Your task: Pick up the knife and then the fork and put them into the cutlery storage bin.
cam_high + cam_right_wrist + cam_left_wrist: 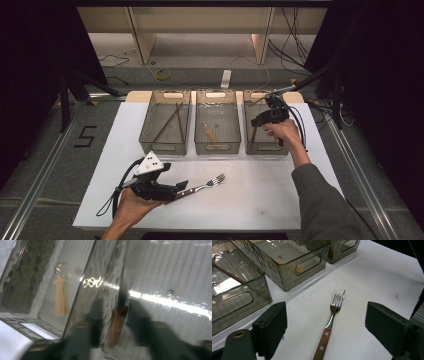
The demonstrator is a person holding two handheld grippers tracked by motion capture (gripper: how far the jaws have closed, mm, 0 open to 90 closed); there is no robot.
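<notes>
At the near edge of the white table top, the person's left hand holds the left gripper low over the surface, pointing right. Its two black jaws are spread wide, and in the left gripper view the fork lies flat on the white surface between them, touching neither. The wooden, riveted handle points back toward the gripper and the steel tines point away toward the bins. In the high view the handle end sits just at the jaw tips, so the jaws bracket the fork without pinching it.

Farther back, three clear grey plastic bins stand side by side across the table. The left bin holds two dark chopsticks crossed at an angle. The middle bin holds a pale wooden-handled spoon, which the right gripper view shows through the ribbed wall as a light handle with a clear rounded bowl.

The right hand holds the right gripper down inside the right bin, the sleeve reaching in from the near right. In the right gripper view the jaws are blurred and dark, standing moderately apart on either side of a wooden-handled knife with a dark blade that lies along the bin floor. Whether the pads actually touch the handle cannot be told from the blur, though a visible gap remains on each side.
</notes>
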